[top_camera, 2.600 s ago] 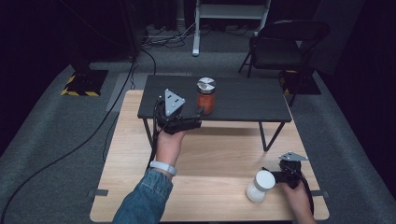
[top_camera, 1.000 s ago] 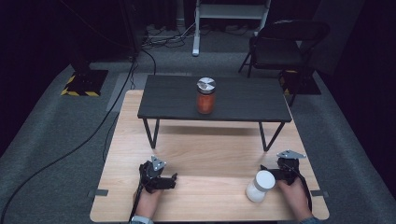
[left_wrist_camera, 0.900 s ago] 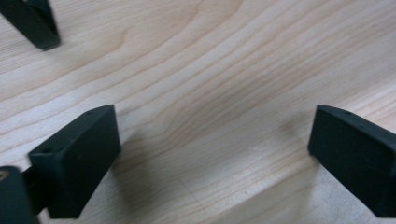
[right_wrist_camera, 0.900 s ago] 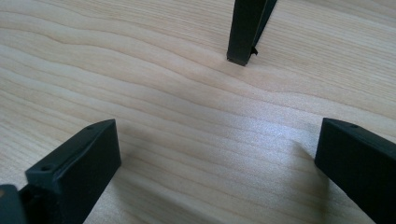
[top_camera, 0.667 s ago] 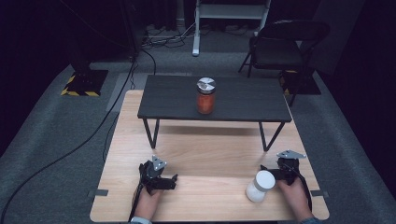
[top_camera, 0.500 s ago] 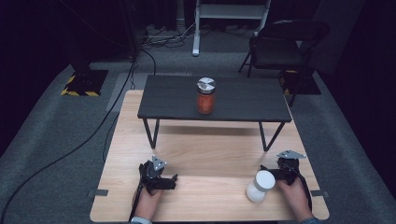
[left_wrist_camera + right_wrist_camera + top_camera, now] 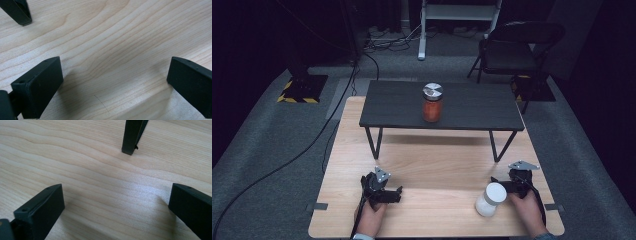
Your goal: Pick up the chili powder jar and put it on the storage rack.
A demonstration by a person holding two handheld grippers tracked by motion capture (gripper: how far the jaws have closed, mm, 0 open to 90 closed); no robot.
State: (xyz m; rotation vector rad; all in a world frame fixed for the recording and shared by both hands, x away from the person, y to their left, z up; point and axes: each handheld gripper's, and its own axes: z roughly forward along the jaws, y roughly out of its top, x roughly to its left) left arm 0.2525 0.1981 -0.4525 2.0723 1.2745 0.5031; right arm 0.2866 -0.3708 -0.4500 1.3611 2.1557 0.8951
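L gripper [image 7: 388,192] low on table [image 7: 437,165], near-left of black stand [image 7: 442,107], fingers [image 7: 37,85] just opened wide, nothing between. R gripper [image 7: 512,186] near-right of stand, fingers wide, white bottle [image 7: 490,199] just beside. Red jar [image 7: 432,102] atop stand.

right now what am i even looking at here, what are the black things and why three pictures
A person sits at a wooden table with a hand-held gripper in each hand: the left gripper and the right gripper. The high view looks down from above. The other two come from cameras riding on each gripper, so the black blocks there are its own jaws: left gripper, right gripper. Both stand open over bare wood, holding nothing; the left jaws have just been opening. A white bottle stands beside the right gripper. Farther back, a red jar sits on a small black stand.
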